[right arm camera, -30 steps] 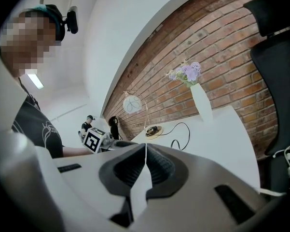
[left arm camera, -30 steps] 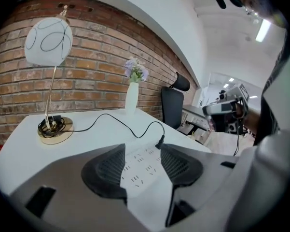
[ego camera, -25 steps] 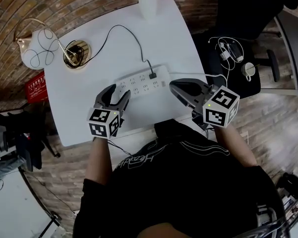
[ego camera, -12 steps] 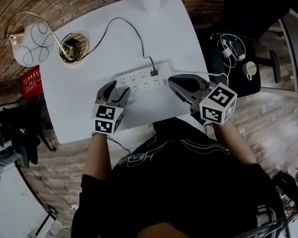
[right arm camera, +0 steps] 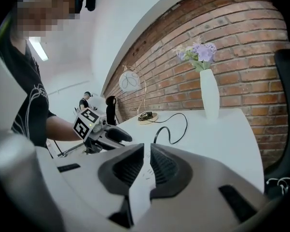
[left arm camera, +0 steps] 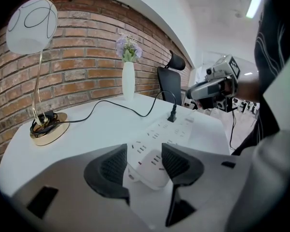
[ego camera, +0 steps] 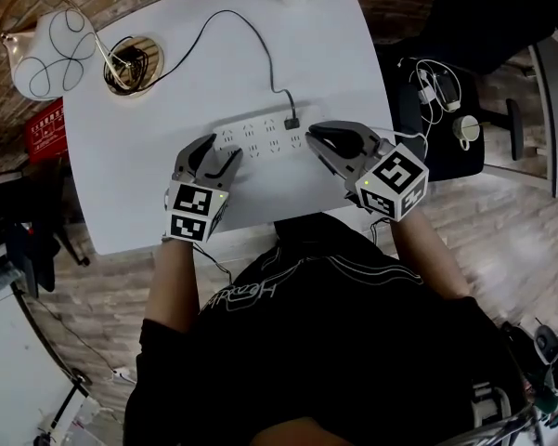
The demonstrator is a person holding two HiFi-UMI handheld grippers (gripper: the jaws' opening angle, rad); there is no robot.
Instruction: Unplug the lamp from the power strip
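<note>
Left gripper [left arm camera: 144, 157] straddles power strip [left arm camera: 179, 127] (jaws apart).

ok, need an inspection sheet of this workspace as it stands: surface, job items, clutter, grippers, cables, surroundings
Surface: white table, no spills seen.
Job's things: gold-stemmed lamp with white globe shade at the far left corner; white multi-socket power strip nearer the person; black plug seated toward its right end.
Clutter: white vase of purple flowers at the back edge.
Grippers: left gripper open, jaws straddling the strip's left end; right gripper narrowly open, empty, close to the plug.
Cables: thin black cord looping slack from lamp base to plug.
Surroundings: red brick wall; black office chair at right, white chargers by it.
</note>
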